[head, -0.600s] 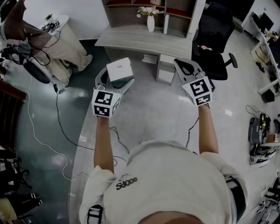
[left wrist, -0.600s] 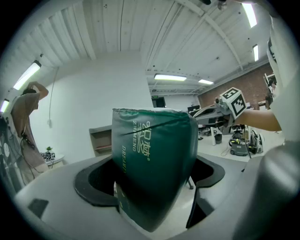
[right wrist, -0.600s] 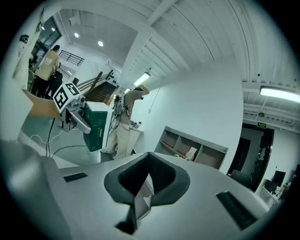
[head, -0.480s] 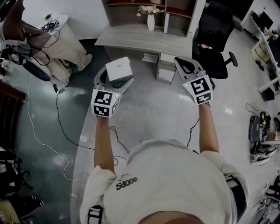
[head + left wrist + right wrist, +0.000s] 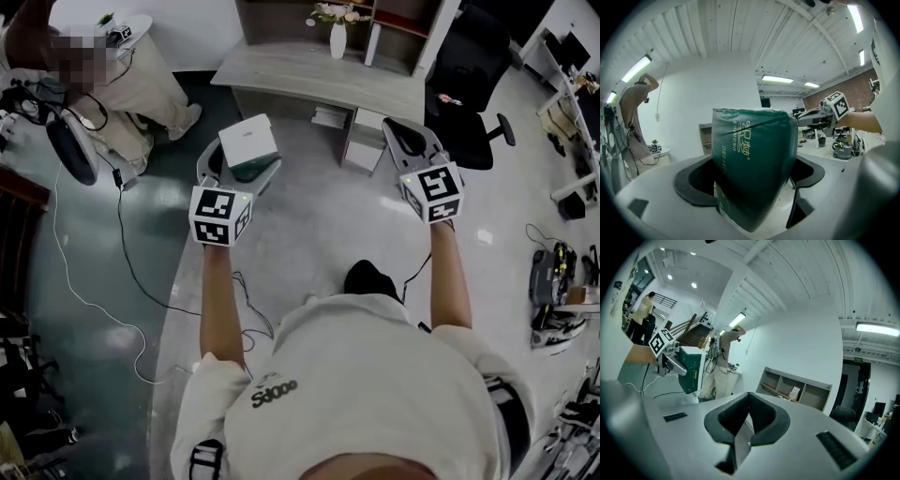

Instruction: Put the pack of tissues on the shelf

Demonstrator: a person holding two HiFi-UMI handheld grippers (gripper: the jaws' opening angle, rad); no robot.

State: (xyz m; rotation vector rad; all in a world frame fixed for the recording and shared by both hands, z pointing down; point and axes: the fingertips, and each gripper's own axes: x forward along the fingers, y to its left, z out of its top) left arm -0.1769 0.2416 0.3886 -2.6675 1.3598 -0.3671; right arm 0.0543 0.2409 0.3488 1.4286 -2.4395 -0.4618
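Lettering "DREA" marks the green tissue pack (image 5: 750,154) gripped by left tool (image 5: 239,169); right tool (image 5: 747,404) closed.

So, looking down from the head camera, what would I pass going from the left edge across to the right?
Person → pack of tissues → vase of flowers → right gripper → black office chair.

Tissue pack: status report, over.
Left gripper shut on pack, held above floor. Right gripper shut, empty. Shelf ahead, desk in front of it.
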